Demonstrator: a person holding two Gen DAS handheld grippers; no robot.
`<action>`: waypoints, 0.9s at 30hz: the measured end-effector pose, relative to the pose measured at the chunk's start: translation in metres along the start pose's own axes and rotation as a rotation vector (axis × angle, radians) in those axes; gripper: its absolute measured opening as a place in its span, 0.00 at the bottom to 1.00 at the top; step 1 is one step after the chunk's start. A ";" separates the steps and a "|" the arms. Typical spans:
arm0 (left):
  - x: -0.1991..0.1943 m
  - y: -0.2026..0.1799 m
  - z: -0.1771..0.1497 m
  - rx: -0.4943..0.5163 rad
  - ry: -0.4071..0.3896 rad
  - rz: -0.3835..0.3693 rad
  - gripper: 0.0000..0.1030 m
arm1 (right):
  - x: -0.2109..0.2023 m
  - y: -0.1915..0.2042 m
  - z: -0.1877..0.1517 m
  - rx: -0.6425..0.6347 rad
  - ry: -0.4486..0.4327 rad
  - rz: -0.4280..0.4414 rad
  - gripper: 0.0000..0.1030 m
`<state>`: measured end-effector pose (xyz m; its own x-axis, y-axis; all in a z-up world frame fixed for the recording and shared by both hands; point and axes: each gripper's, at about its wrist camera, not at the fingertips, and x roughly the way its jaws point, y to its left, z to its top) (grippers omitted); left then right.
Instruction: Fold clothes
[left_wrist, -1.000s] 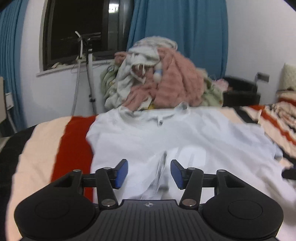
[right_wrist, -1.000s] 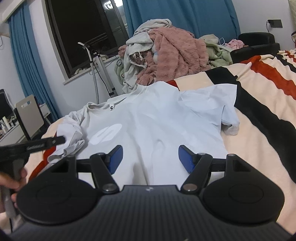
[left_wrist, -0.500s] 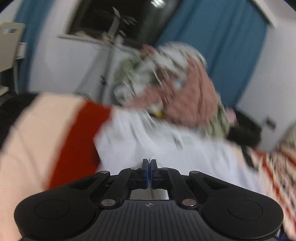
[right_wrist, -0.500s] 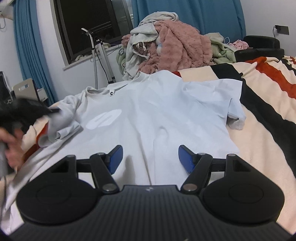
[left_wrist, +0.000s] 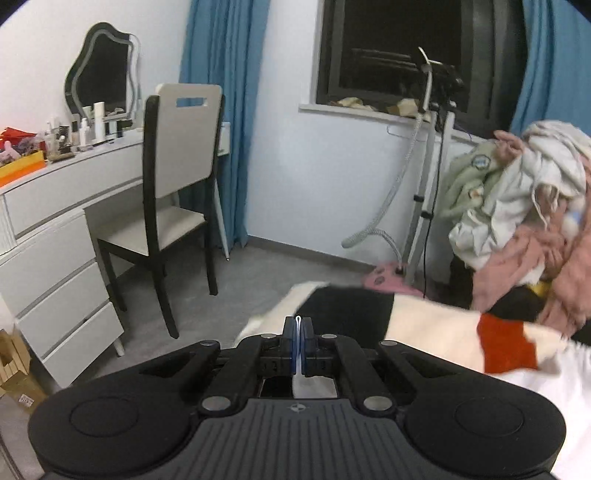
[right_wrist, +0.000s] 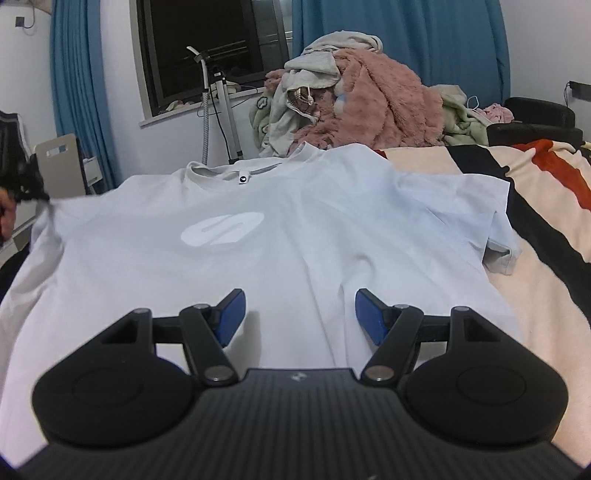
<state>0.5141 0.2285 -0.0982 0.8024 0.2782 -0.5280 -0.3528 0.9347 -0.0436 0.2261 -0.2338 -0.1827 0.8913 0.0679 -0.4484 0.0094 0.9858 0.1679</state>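
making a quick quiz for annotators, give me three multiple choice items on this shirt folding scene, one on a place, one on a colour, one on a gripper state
1. Where does the white t-shirt lie?
A. spread on the striped bedspread
B. draped over the chair
C. on the floor

2. What colour are the pads on the right gripper's fingers?
A. red
B. blue
C. green

3. How does the left gripper stand?
A. wide open over the shirt
B. open, holding a hanger
C. shut on a thin edge of white cloth

Answers:
1 A: the right wrist view shows the shirt lying front up on the bedspread, collar toward the clothes pile.
2 B: both pads show blue.
3 C: the left wrist view shows its fingers pressed together with a sliver of white fabric between them, while the right gripper stands open.
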 end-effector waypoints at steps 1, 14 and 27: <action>0.002 0.000 -0.005 -0.010 -0.001 -0.008 0.08 | 0.001 0.000 0.000 0.002 0.001 0.000 0.66; -0.103 0.007 -0.084 -0.207 0.116 -0.294 0.65 | -0.004 -0.001 0.001 0.025 0.001 0.007 0.66; -0.081 0.003 -0.123 -0.471 0.233 -0.292 0.38 | -0.014 0.001 0.003 0.020 0.000 0.010 0.66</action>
<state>0.3884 0.1814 -0.1598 0.7907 -0.0810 -0.6068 -0.3513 0.7517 -0.5582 0.2149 -0.2345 -0.1738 0.8914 0.0776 -0.4464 0.0096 0.9818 0.1897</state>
